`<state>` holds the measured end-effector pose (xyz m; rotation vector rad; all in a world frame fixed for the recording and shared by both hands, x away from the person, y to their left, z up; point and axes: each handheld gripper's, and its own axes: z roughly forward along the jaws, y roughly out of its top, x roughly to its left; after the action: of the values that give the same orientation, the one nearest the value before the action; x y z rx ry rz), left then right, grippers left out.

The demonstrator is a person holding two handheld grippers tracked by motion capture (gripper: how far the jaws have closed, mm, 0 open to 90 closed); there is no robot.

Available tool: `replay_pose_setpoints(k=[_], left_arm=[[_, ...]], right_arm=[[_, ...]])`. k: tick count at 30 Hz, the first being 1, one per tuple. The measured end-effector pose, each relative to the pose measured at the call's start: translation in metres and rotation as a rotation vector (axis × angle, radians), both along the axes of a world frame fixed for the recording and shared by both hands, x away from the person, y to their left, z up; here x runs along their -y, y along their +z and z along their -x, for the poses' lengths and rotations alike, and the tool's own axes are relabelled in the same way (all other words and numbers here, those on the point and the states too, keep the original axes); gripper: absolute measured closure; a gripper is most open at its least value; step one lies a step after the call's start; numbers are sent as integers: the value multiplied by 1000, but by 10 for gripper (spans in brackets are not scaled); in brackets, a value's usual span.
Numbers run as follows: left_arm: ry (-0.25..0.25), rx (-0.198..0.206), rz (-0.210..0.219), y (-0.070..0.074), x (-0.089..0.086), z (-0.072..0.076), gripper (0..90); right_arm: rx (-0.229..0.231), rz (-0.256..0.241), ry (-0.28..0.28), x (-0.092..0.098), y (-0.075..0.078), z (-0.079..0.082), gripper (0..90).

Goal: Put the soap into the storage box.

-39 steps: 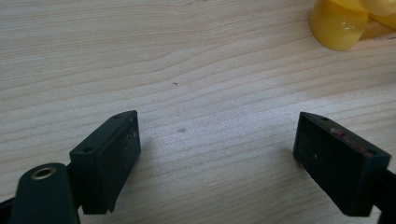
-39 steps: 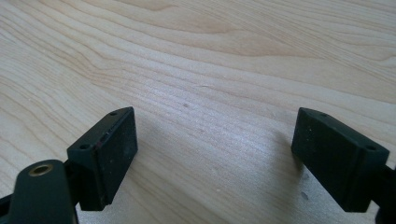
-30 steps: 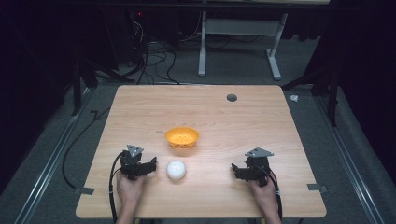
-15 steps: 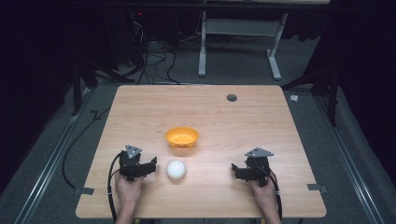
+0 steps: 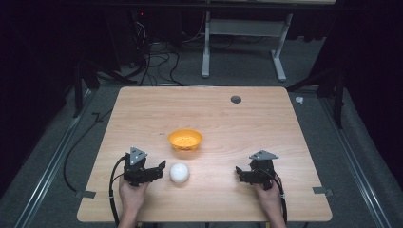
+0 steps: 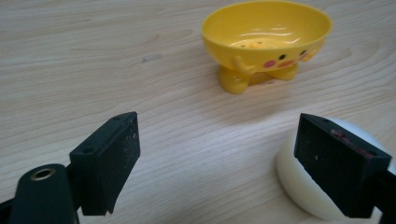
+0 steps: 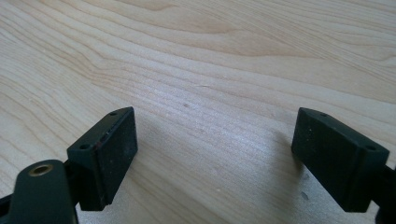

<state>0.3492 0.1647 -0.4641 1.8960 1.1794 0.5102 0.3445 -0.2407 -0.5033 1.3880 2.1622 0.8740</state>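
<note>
Wooden counter carries a yellow duck-faced bowl, empty. Just beside it sits the white ball, ungrasped. Left tool gapes wide, one jaw beside the ball; right tool released, well apart. Work seems barely begun.

This was a lab or test studio. A bare wooden table stood on grey carpet, hemmed by black curtains. At twelve o'clock, loose cables lay tangled beside a white desk frame; tape strips marked the floor at seven o'clock.
</note>
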Motion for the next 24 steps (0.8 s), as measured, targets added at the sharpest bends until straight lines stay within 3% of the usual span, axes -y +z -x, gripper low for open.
replay_pose_setpoints(k=[12, 24], left_arm=[[-104, -15, -12, 0, 32, 9, 146], [-162, -44, -38, -10, 54, 11, 146]], right_arm=[[1, -2, 0, 0, 0, 0, 151], [2, 0, 2, 0, 0, 0, 151]])
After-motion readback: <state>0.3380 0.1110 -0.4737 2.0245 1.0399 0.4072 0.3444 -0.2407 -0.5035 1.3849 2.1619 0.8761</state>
